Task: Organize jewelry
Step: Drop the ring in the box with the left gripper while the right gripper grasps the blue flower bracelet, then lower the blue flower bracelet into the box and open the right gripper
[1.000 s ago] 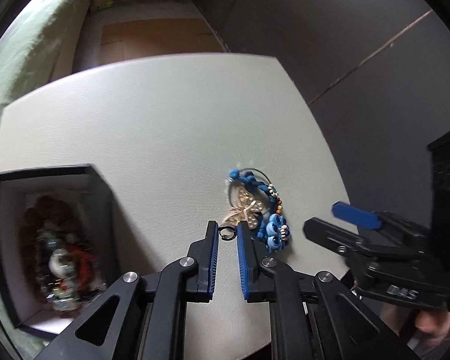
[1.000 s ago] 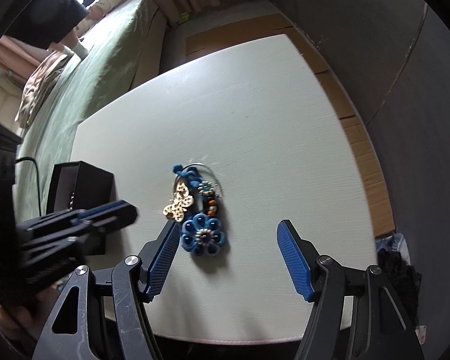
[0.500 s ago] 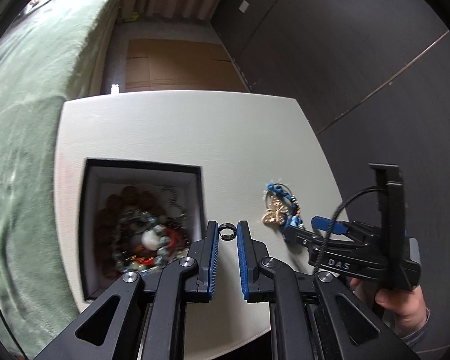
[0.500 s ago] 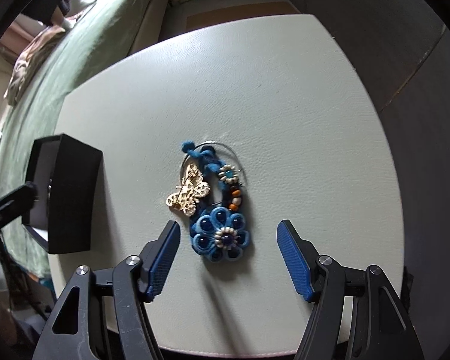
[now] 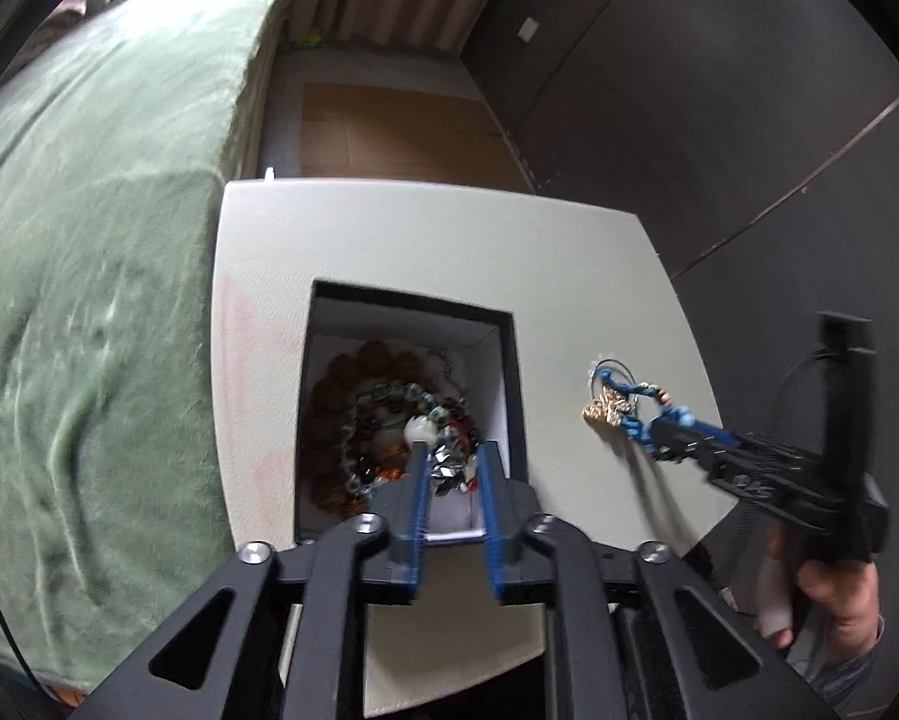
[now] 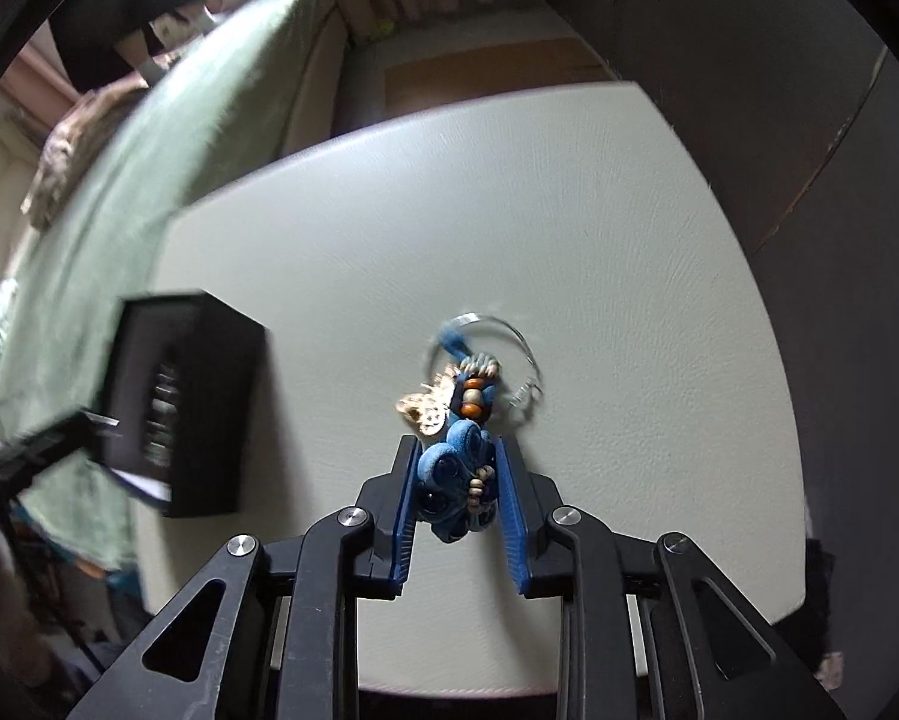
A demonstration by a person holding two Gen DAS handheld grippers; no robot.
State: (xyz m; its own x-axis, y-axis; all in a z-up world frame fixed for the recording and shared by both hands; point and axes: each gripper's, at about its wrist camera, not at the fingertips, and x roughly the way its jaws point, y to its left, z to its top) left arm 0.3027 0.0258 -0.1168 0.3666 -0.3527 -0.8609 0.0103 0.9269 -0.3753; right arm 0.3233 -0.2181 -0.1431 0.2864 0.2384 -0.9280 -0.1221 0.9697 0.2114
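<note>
Our R tongs [image 6: 457, 483] are clamped on the blue flower [image 6: 452, 489] of the charm bunch, w/ the beads [image 6: 475, 397] and gold butterfly [image 6: 425, 405] just ahead of the tips and the wire hoop [image 6: 497, 354] beyond. We judge the flower is pinched because it's the bulkiest bit, so the rest trails along.

Our L tongs [image 5: 454, 471] sit narrowly parted w/ nothing visible between the pads, tips over the near edge of the open box [image 5: 512, 396]; bracelets [image 5: 383, 426] lie heaped just ahead inside. Parted over the box suggests a drop-off. The bunch [image 5: 620, 405] sits right of them on the table [image 5: 389, 234].
</note>
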